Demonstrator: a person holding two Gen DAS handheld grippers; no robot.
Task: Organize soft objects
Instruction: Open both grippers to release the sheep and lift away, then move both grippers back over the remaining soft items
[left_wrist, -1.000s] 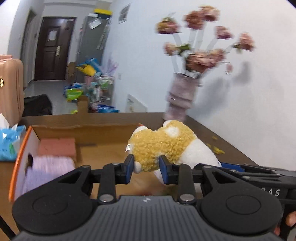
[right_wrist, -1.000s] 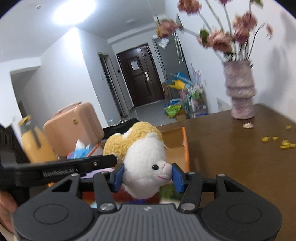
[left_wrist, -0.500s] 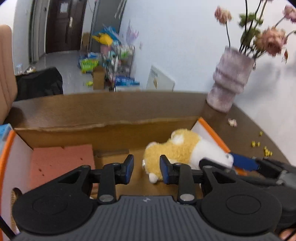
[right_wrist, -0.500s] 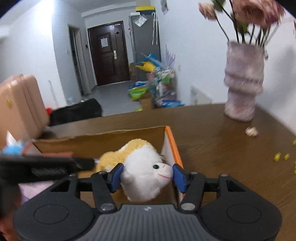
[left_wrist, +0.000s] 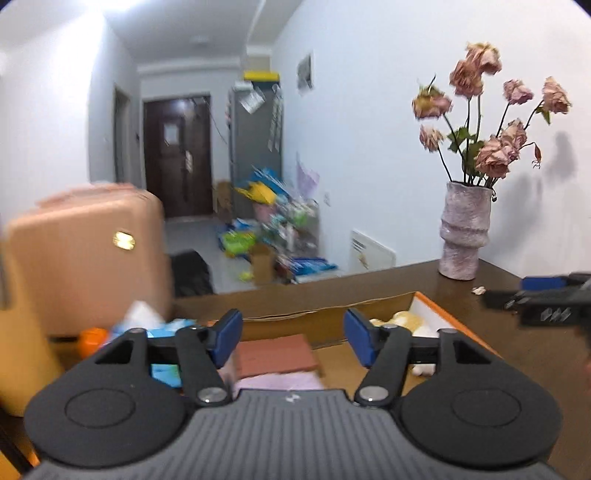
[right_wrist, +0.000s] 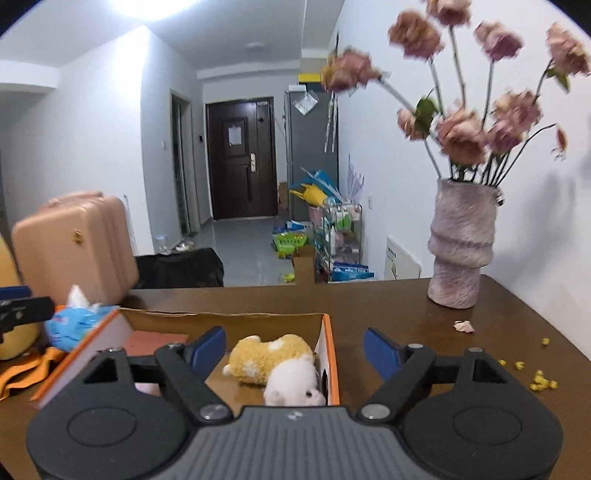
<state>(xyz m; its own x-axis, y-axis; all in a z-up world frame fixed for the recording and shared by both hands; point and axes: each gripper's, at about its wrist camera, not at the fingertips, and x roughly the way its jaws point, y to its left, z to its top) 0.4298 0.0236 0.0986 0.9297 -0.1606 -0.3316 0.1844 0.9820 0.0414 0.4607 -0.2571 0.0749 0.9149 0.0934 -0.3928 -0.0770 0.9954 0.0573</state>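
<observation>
A yellow and white plush toy (right_wrist: 273, 363) lies on its side in the right end of an open cardboard box (right_wrist: 326, 339) with orange edges. It also shows in the left wrist view (left_wrist: 404, 320), partly hidden by my finger. My right gripper (right_wrist: 295, 349) is open and empty above the box. My left gripper (left_wrist: 291, 338) is open and empty above the box's middle. A red-brown sponge block (left_wrist: 275, 356) and a pale purple soft item (left_wrist: 277, 382) lie in the box. The right gripper's fingers (left_wrist: 543, 291) reach in from the right edge of the left wrist view.
A purple vase of dried flowers (right_wrist: 461, 247) stands on the brown table (right_wrist: 443, 332) at the back right. Yellow crumbs (right_wrist: 539, 378) lie to the right. A blue tissue pack (right_wrist: 75, 319) and a yellow object (right_wrist: 14, 338) sit left of the box. A pink suitcase (right_wrist: 74, 243) stands behind.
Both grippers have opened and let go of the plush toy, which now lies in the box. Both grippers have pulled up and back from it.
</observation>
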